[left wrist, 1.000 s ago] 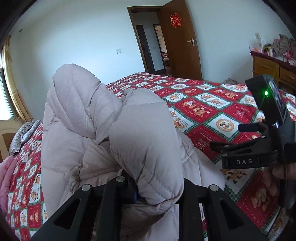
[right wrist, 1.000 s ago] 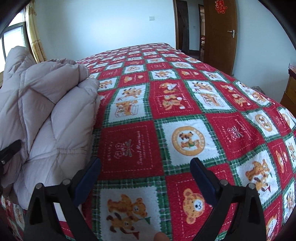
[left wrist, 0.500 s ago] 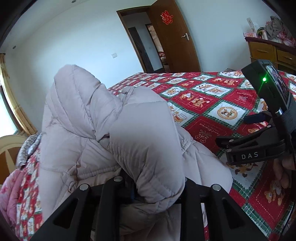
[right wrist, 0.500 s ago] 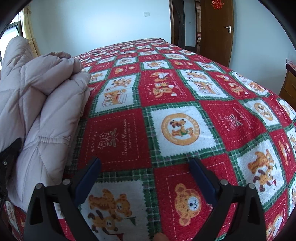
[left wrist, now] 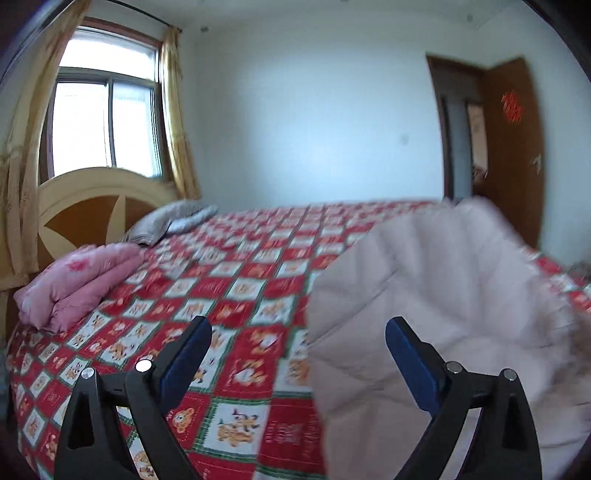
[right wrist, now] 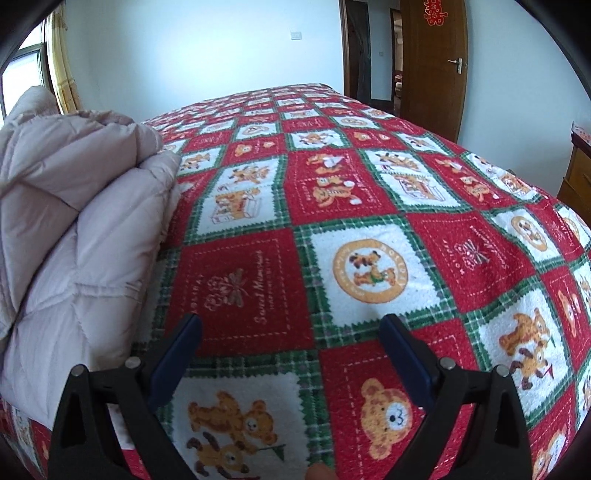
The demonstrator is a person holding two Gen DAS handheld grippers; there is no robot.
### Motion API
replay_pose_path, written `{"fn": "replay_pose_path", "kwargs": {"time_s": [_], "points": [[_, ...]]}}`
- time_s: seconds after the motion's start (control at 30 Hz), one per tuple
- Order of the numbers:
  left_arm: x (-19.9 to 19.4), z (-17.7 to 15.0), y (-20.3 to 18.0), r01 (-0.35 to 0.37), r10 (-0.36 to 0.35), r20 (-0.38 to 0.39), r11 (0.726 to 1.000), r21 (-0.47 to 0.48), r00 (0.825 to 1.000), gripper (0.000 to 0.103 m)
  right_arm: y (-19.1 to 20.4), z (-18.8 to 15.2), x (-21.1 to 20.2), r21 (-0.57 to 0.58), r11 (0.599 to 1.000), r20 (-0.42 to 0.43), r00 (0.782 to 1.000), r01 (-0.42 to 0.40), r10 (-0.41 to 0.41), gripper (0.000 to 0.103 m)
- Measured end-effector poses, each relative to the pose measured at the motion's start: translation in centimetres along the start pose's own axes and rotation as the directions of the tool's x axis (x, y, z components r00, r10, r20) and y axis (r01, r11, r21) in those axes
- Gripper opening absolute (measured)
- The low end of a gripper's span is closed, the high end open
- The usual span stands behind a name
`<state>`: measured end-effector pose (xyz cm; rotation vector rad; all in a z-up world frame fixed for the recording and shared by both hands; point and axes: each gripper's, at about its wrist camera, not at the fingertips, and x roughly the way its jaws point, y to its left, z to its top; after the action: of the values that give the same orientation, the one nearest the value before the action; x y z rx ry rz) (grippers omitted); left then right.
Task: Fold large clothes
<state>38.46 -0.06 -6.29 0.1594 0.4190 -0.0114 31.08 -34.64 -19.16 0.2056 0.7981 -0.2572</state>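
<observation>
bed (left wrist: 236,266) (patchwork cover) | curtained window (left wrist: 103,122) | brown door (right wrist: 432,55)

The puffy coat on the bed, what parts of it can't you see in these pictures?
- Puffy coat, left wrist view: smeared by motion blur; its right and lower parts run off the frame.
- Puffy coat, right wrist view: cut off by the left edge; its underside lies hidden against the bedspread.
- Sleeves, zipper, collar: not distinguishable in either view.
- Neither hand-held gripper, left or right, holds it.

"Sweet Memories" is read in script on a red square (right wrist: 236,284) of the bedspread (right wrist: 369,184); smaller lettering beside it cannot be read. A red paper character (right wrist: 436,13) is seen on the door (right wrist: 432,66) at 1 o'clock.
</observation>
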Motion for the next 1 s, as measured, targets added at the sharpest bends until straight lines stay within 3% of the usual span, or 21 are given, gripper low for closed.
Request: {"fn": "replay_pose_path", "kwargs": {"time_s": [0.07,0.1,0.2,0.33,0.47,0.67,0.73,0.83,1.0], "points": [[2.3,-0.7,-0.7,0.007,-0.006,-0.049,1.000,0.023,0.999,0.095,0.4,0.6,-0.6,-0.009,1.000,0.019,1.000,-0.003,0.004,0.099],[3.3,-1.0,-1.6,0.049,-0.047,-0.074,0.999,0.020,0.996,0.095,0.5,0.8,-1.0,-0.009,1.000,0.029,1.000,-0.004,0.004,0.099],[3.5,-1.2,-4.2,0.097,-0.097,-0.065,0.995,-0.004,0.993,0.095,0.4,2.4,-2.3,0.008,1.000,0.070,0.997,-0.011,0.010,0.099],[2.3,-0.7,-8.8,0.144,-0.140,-0.047,0.985,0.096,0.989,0.095,0.5,5.1,-4.0,0.016,1.000,0.130,0.991,-0.012,0.010,0.099],[1.5,-0.5,-12.3,0.134,-0.129,-0.035,0.971,0.199,0.991,0.095,1.3,7.7,-5.4,0.022,1.000,0.187,0.982,0.001,-0.005,0.098],[1.6,-1.4,-13.7,0.154,-0.149,-0.041,0.963,0.221,0.988,0.095,4.3,9.9,-7.7,-0.002,1.000,0.252,0.968,-0.018,0.018,0.094],[2.1,-1.5,-13.6,0.157,-0.151,-0.044,0.963,0.219,0.988,0.095,6.2,10.6,-7.6,-0.021,0.998,0.250,0.966,-0.059,0.062,0.092],[1.9,-1.2,-13.1,0.157,-0.152,-0.040,0.964,0.214,0.988,0.095,8.6,11.3,-5.3,-0.043,0.994,0.188,0.977,-0.097,0.104,0.080],[1.7,0.9,-10.1,0.099,-0.101,0.008,0.986,0.138,0.995,0.096,9.8,10.7,-1.3,-0.067,0.997,0.100,0.993,-0.049,0.056,0.076]]}}
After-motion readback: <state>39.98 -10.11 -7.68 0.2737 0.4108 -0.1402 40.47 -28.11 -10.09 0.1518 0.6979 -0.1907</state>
